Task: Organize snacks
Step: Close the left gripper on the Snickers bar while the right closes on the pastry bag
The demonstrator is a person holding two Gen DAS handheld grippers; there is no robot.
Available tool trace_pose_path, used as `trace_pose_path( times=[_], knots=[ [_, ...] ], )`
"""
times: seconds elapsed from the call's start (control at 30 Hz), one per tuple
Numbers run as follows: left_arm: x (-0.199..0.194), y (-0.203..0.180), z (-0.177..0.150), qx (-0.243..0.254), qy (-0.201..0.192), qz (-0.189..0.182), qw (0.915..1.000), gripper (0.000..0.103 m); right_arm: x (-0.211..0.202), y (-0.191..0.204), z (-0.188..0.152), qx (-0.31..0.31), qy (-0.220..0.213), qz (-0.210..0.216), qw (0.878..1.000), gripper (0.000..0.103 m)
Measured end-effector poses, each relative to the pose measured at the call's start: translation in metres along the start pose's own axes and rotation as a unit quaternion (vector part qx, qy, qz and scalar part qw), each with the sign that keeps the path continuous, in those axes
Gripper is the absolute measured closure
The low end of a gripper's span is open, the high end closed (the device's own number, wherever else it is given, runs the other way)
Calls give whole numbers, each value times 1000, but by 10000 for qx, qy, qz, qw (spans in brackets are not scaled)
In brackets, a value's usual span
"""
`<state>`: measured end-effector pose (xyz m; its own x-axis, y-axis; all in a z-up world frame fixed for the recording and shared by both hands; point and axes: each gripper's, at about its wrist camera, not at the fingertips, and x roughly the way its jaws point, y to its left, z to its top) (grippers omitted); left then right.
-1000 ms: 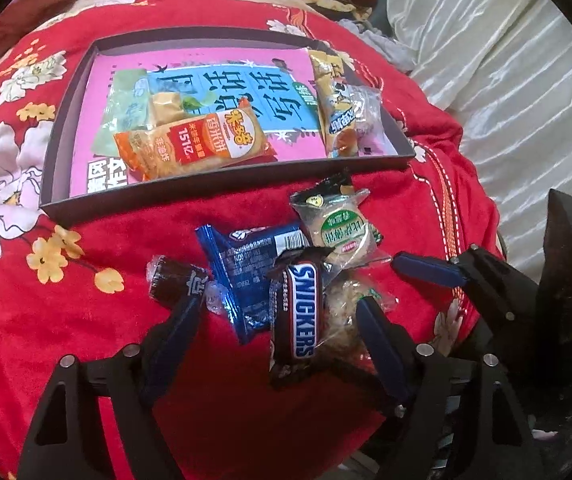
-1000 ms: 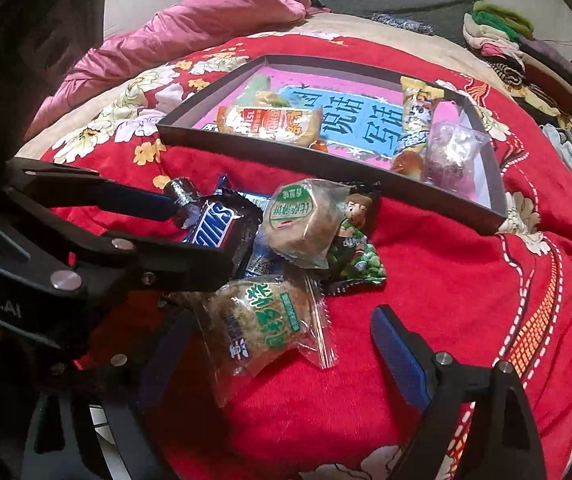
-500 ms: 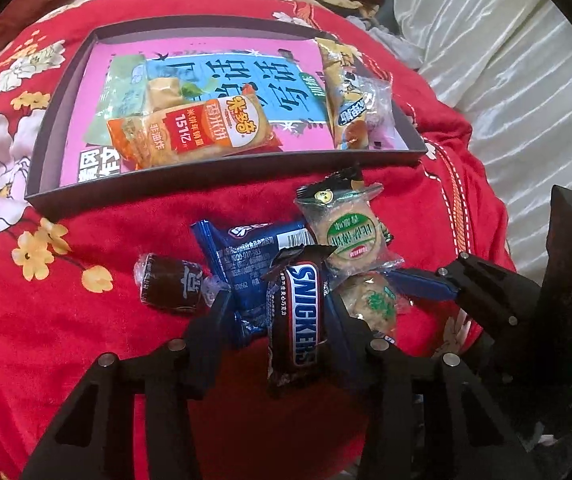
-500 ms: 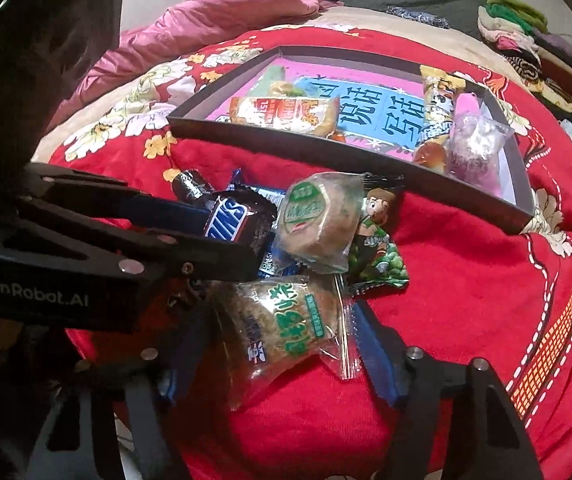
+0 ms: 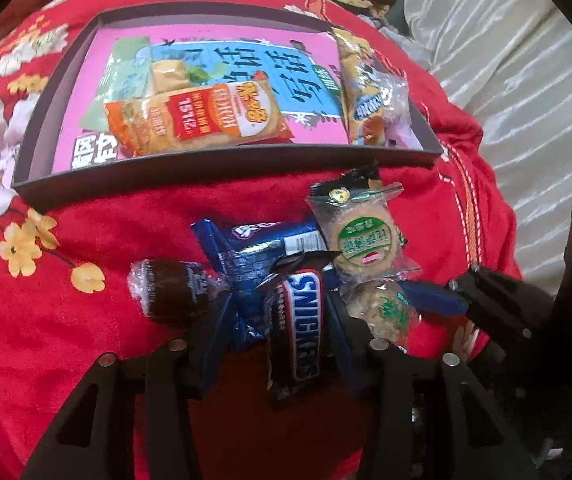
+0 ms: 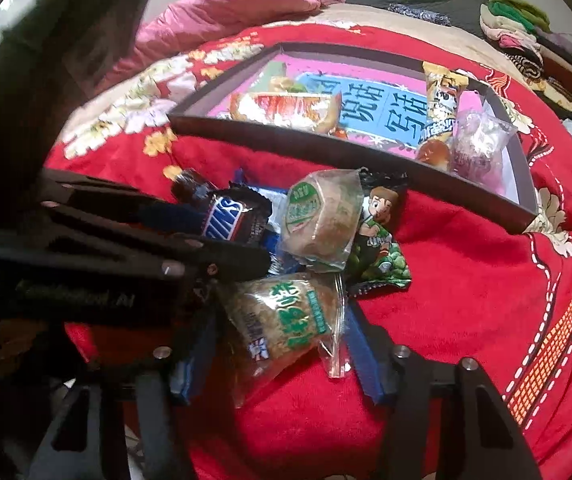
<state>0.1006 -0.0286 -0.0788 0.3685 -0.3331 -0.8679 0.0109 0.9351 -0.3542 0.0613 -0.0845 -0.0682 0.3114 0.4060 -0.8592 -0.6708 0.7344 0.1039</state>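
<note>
A pile of snacks lies on a red floral blanket [image 5: 85, 360] in front of a dark tray [image 5: 221, 170]. My left gripper [image 5: 286, 320] is shut on a Snickers bar [image 5: 302, 328]; the bar also shows in the right wrist view [image 6: 225, 220]. My right gripper [image 6: 281, 328] is shut on a clear-wrapped green-label cake [image 6: 286, 324], seen in the left wrist view too [image 5: 386, 312]. Beside them lie a blue packet [image 5: 245, 256], a dark wrapped candy [image 5: 173, 292], a round green-label cake [image 5: 362, 240] and a green cartoon packet [image 6: 378, 248].
The tray [image 6: 326, 148] holds an orange snack bag [image 5: 193, 120], a green packet [image 5: 125, 80], a yellow bar [image 6: 442, 100] and a clear pink bag [image 6: 478, 140]. A pink quilt [image 6: 237, 4] and folded clothes [image 6: 526, 36] lie behind. White bedding [image 5: 526, 80] is at the right.
Both grippers moved forward and closed: the left one on the Snickers bar, the right one on the clear-wrapped cake. The other snacks stayed in place.
</note>
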Motion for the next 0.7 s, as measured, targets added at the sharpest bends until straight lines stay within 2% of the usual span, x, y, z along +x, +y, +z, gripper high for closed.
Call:
trace_pose_path(
  times=[0.07, 0.17, 0.57, 0.7],
  knots=[
    [-3, 4, 0, -67, -5, -57, 10000, 66, -5, 1, -1, 7, -101, 142, 9998, 45],
    [-7, 10, 2, -169, 15, -197, 9997, 71, -9, 4, -2, -13, -141, 209, 9997, 45],
    [-35, 13, 5, -201, -176, -428, 9987, 73, -33, -8, -9, 493, -444, 404, 9970, 45],
    [-47, 15, 8, -230, -297, -483, 9981, 73, -37, -11, -8, 600, -558, 356, 9960, 45]
  ],
)
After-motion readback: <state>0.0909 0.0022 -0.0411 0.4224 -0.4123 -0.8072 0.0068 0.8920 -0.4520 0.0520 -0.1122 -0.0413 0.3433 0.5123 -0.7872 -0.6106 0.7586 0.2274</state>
